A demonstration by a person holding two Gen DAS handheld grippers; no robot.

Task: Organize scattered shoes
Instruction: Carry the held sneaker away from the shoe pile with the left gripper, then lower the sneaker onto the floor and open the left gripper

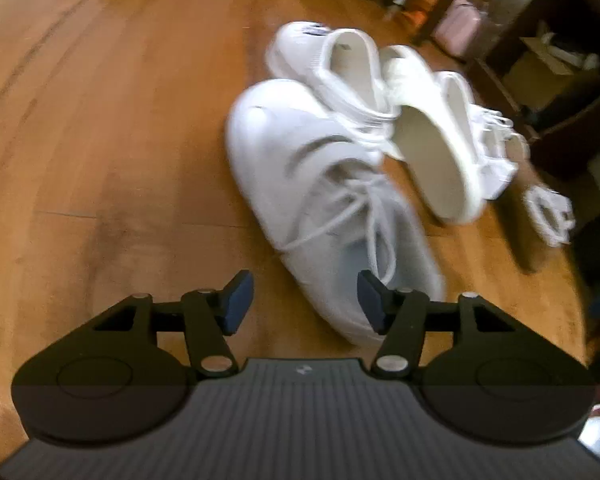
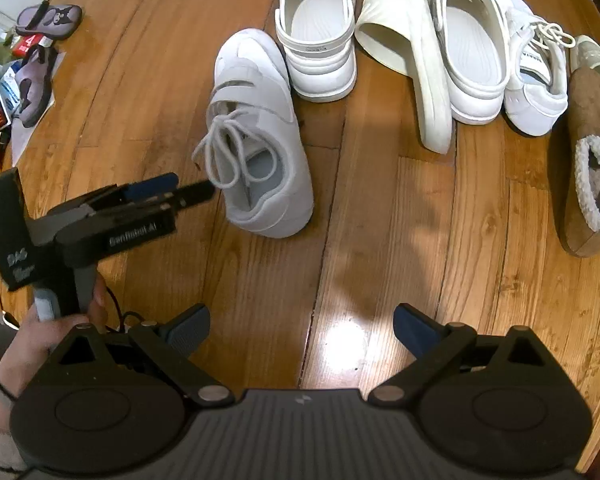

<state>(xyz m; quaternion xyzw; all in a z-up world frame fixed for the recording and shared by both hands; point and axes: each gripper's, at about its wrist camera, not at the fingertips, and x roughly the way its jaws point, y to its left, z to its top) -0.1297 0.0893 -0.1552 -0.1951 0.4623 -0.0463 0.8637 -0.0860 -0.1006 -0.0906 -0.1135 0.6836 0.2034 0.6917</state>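
Left wrist view: my left gripper [image 1: 306, 300] is released, its blue pads [image 1: 238, 300] standing apart with nothing between them. Just beyond the tips lies the white laced sneaker [image 1: 320, 184] on the wooden floor [image 1: 100, 140], heel end nearest me and its laces loose over the top. Behind it a white clog [image 1: 332, 60] stands upright, touching the sneaker's toe. To the right, a white slide sandal [image 1: 432, 152] is tipped on edge against more white footwear — blurred, so I cannot separate the items. Dark furniture [image 1: 560, 80] fills the right edge.

Right wrist view: my right gripper [image 2: 302, 328] points down at bare floor [image 2: 380, 240], jaws spread wide and empty. The left gripper [image 2: 188, 192] enters from the left, held in my hand [image 2: 40, 332], its tips just beside the laced sneaker [image 2: 260, 140] at the laces; contact cannot be confirmed. The clog [image 2: 320, 32] sits beyond the sneaker's toe. Further right, in a rough row: the slide sandal [image 2: 412, 52] on edge, leaning on a second clog [image 2: 472, 56], then a second laced sneaker [image 2: 536, 76], then a brown fleece-lined slipper [image 2: 588, 160]. Two purple sandals [image 2: 40, 52] lie well apart at far left — among scattered papers [image 2: 4, 88].
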